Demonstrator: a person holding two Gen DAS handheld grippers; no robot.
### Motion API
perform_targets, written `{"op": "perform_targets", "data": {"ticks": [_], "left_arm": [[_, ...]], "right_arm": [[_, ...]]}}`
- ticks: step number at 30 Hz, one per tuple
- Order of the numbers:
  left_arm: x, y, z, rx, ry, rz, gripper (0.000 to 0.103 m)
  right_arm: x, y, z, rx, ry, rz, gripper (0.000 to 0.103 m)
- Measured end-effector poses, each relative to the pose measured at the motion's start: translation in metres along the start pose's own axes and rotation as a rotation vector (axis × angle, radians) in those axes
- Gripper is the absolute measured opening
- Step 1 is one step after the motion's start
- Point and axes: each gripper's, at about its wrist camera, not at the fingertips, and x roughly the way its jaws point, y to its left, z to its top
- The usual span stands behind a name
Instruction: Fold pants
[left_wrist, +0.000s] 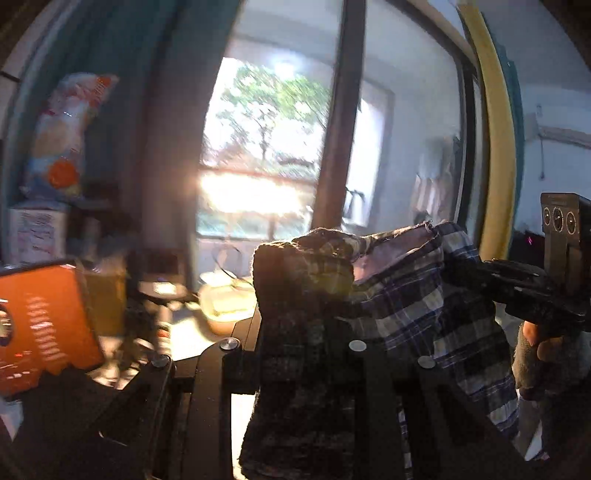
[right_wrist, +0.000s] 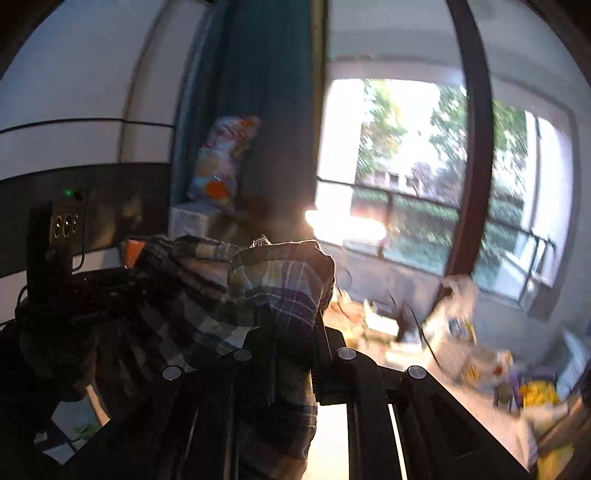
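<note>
Plaid pants (left_wrist: 406, 295) held up in the air in front of the window (left_wrist: 258, 155), stretched between both grippers. Left hand-held gripper (left_wrist: 306, 321) clenched on one edge, right hand-held gripper (right_wrist: 288, 325) clenched on the other, likely to straighten the fabric before folding.

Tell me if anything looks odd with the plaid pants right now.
The plaid cloth pants hang bunched in the air between the left gripper and the right gripper, not flat. Both views are motion-blurred.

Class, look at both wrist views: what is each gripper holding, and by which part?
Both hold the plaid pants, lifted in the air. The left gripper and right gripper each pinch a bunched upper edge; which part of the garment cannot be told.
</note>
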Motion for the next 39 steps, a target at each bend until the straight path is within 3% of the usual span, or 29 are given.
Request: {"op": "perform_targets", "data": {"ticks": [10, 16, 21, 23, 32, 34, 35, 36, 38, 39], "left_arm": [[0.147, -0.032, -0.037, 0.031, 0.282, -0.174, 0.022], [0.216, -0.047, -0.062, 0.027, 0.457, -0.224, 0.027], [0.248, -0.047, -0.084, 0.024, 0.624, -0.235, 0.039], [0.252, -0.046, -0.091, 0.012, 0.659, -0.239, 0.053], [0.279, -0.045, -0.098, -0.028, 0.775, -0.276, 0.056], [0.280, -0.045, -0.095, -0.038, 0.797, -0.229, 0.056], [0.278, -0.047, -0.092, -0.029, 0.794, -0.200, 0.056], [0.271, -0.049, -0.088, -0.014, 0.779, -0.183, 0.056], [0.256, -0.050, -0.082, 0.004, 0.759, -0.174, 0.056], [0.251, -0.050, -0.081, 0.001, 0.759, -0.172, 0.056]], "right_arm": [[0.027, -0.105, -0.087, 0.227, 0.152, -0.143, 0.014], [0.050, -0.159, -0.145, 0.360, 0.250, -0.177, 0.014], [0.060, -0.190, -0.183, 0.459, 0.323, -0.198, 0.014], [0.062, -0.199, -0.195, 0.491, 0.351, -0.194, 0.014], [0.064, -0.205, -0.216, 0.536, 0.431, -0.166, 0.014], [0.063, -0.206, -0.216, 0.555, 0.437, -0.161, 0.019], [0.062, -0.207, -0.215, 0.562, 0.439, -0.162, 0.028], [0.060, -0.207, -0.215, 0.569, 0.441, -0.166, 0.050], [0.055, -0.208, -0.216, 0.584, 0.437, -0.166, 0.082], [0.051, -0.208, -0.217, 0.593, 0.426, -0.155, 0.083]]}}
